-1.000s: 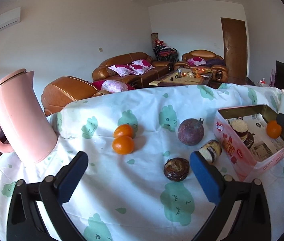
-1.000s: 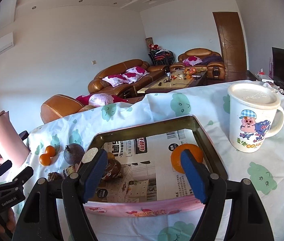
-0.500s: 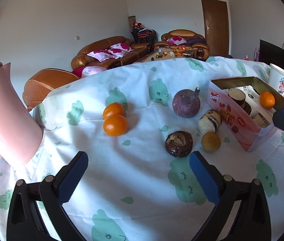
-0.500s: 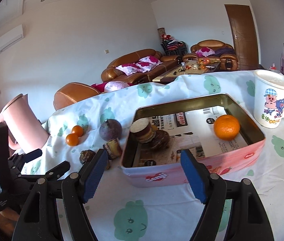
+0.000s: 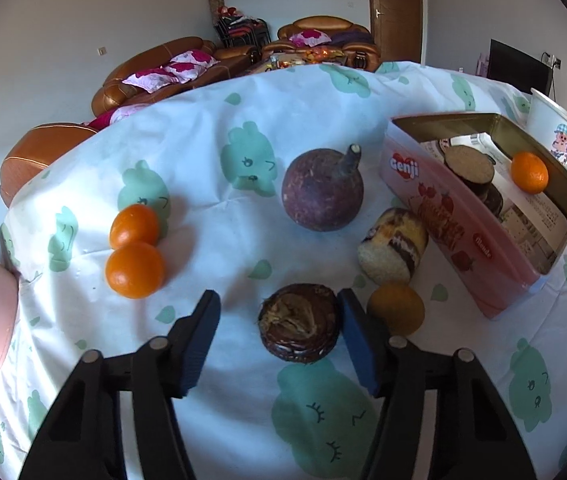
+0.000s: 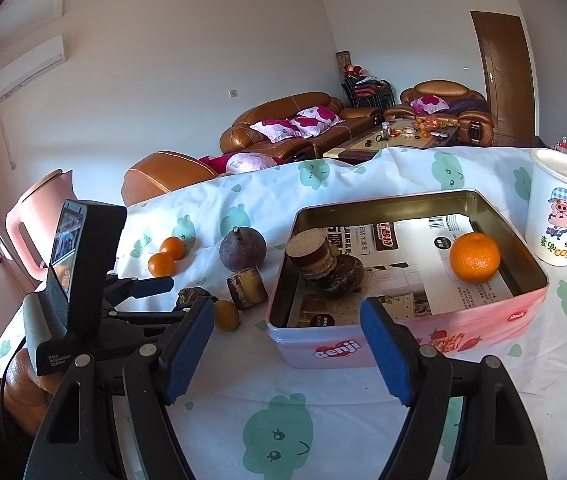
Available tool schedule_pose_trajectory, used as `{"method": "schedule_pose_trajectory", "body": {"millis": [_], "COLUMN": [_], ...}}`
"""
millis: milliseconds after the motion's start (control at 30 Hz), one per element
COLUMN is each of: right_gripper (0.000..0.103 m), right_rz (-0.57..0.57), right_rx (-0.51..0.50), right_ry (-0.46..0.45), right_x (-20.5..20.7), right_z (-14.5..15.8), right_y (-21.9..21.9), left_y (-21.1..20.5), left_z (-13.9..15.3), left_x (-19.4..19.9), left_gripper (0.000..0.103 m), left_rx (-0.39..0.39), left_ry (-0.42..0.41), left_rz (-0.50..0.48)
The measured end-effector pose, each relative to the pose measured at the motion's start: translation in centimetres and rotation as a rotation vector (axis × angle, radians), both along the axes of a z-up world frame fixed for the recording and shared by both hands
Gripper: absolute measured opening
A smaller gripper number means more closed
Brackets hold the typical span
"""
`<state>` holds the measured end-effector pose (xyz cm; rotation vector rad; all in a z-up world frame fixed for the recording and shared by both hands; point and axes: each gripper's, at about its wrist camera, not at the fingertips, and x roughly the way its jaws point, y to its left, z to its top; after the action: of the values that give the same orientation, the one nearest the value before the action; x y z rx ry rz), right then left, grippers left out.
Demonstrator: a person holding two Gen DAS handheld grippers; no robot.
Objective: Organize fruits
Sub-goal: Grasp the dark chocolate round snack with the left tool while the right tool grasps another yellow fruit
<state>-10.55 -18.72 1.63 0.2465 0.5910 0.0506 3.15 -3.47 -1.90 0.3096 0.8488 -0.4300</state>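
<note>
My left gripper (image 5: 279, 320) is open, its blue pads on either side of a round chocolate cake (image 5: 300, 328) on the tablecloth; the right pad is close to it. Two oranges (image 5: 135, 269) lie to the left, a purple fruit (image 5: 322, 195) behind, a small orange (image 5: 396, 309) and a cake roll (image 5: 392, 251) to the right. The pink tin (image 6: 407, 332) holds one orange (image 6: 474, 257) and stacked cakes (image 6: 325, 268). My right gripper (image 6: 287, 348) is open and empty in front of the tin.
A pink kettle (image 6: 39, 232) stands at the left of the table. A white cartoon mug (image 6: 559, 208) stands right of the tin. The left gripper's body (image 6: 83, 280) fills the left of the right wrist view. Sofas lie beyond the table.
My left gripper has moved forward and down onto the chocolate cake and narrowed its opening. My right gripper has pulled back from the tin and stays open.
</note>
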Motion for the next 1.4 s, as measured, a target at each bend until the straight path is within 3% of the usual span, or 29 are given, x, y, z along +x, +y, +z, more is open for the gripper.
{"method": "schedule_pose_trajectory", "body": {"millis": [67,200,300,467,533,633,867,1000,1167,1300,1400], "right_gripper": [0.077,0.076,0.076,0.074,0.061,0.050,0.050,0.050,0.050,0.049,0.049], "right_rz": [0.003,0.006,0.008,0.056,0.086,0.144,0.154,0.091,0.028,0.026,0.018], "right_rx": [-0.006,-0.038,-0.074,-0.107,-0.118,-0.080,-0.123,-0.143,-0.246,-0.212,-0.241], "right_ry": [0.007,0.003,-0.017,-0.074,-0.078,-0.021,0.128,0.201,0.242,0.263,0.299], "right_x": [0.2,0.1,0.0,-0.4,-0.1,1.4,5.0,6.6,7.8,7.5,7.9], "right_z": [-0.2,-0.2,0.0,0.9,1.2,0.7,-1.6,-2.6,-3.0,-3.0,-3.7], "right_y": [0.1,0.5,1.0,2.7,3.9,5.9,10.5,10.3,10.5,9.1,9.0], "left_y": [0.1,0.4,1.8,5.7,7.8,10.5,12.7,12.4,12.0,12.6,13.1], "left_z": [-0.1,0.1,1.2,3.5,4.7,5.6,5.5,5.7,6.1,6.1,6.0], "left_x": [0.0,-0.2,-0.9,-1.1,-1.0,-1.1,-0.5,-0.7,-1.3,-1.2,-1.0], "left_gripper": [0.040,0.040,0.040,0.040,0.040,0.040,0.040,0.040,0.040,0.040,0.040], "left_rx": [-0.033,-0.034,-0.078,-0.109,-0.152,-0.179,-0.167,-0.142,-0.142,-0.145,-0.151], "left_ry": [0.021,-0.001,-0.066,-0.154,-0.175,-0.216,-0.207,-0.219,-0.237,-0.239,-0.226], "left_rz": [-0.029,0.003,0.059,0.219,0.277,0.354,0.436,0.428,0.412,0.433,0.450]}}
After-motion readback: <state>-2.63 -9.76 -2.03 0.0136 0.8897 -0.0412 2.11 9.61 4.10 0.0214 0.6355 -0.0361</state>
